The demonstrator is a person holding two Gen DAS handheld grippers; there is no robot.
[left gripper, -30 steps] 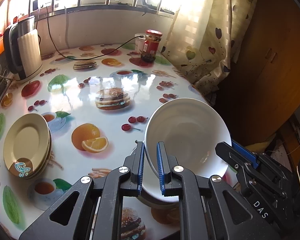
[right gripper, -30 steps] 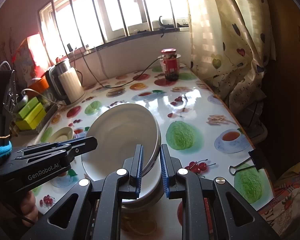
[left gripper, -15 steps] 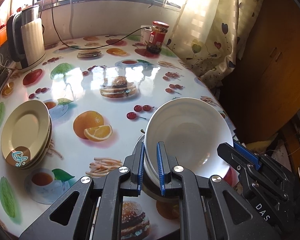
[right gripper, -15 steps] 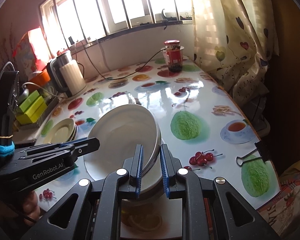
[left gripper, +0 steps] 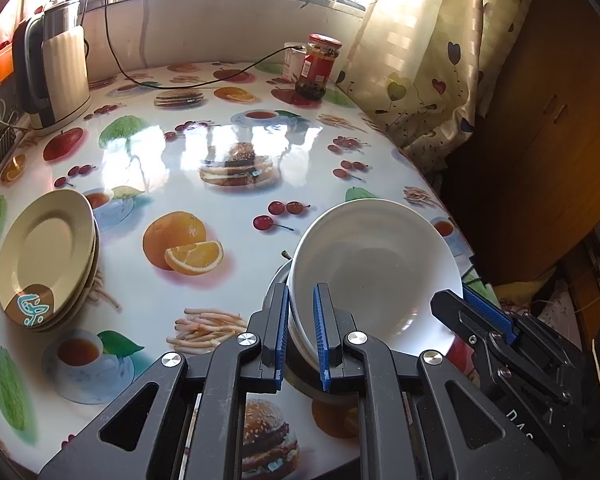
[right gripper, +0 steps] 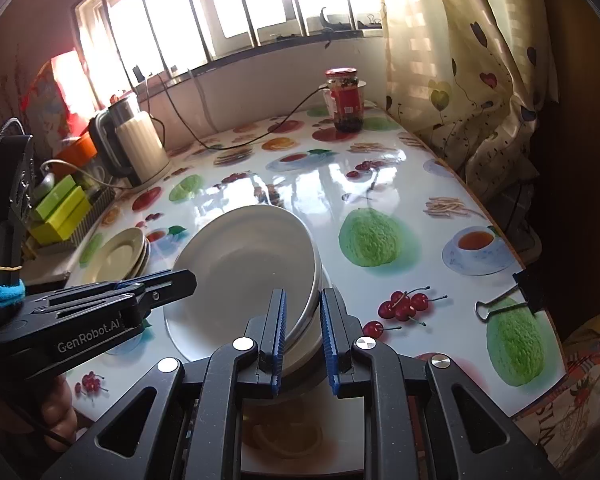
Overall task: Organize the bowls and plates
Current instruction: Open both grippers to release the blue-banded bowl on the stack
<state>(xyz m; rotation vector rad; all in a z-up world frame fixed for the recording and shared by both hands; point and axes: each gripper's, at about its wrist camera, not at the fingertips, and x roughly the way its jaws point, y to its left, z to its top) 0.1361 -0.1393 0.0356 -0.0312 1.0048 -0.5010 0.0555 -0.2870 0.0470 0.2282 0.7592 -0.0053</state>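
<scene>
2 tools pinch white bowls (left gripper: 374,268) at opposite rims: left tool (left gripper: 301,332), right tool (right gripper: 303,336).

White bowls (left gripper: 374,264) are sitting nested in a small stack near the table's front edge, glossy and empty, the top one tilting up. Well apart to the left, cream plates (left gripper: 46,256) are lying stacked, the top one showing a brown patch with a blue mark.
</scene>
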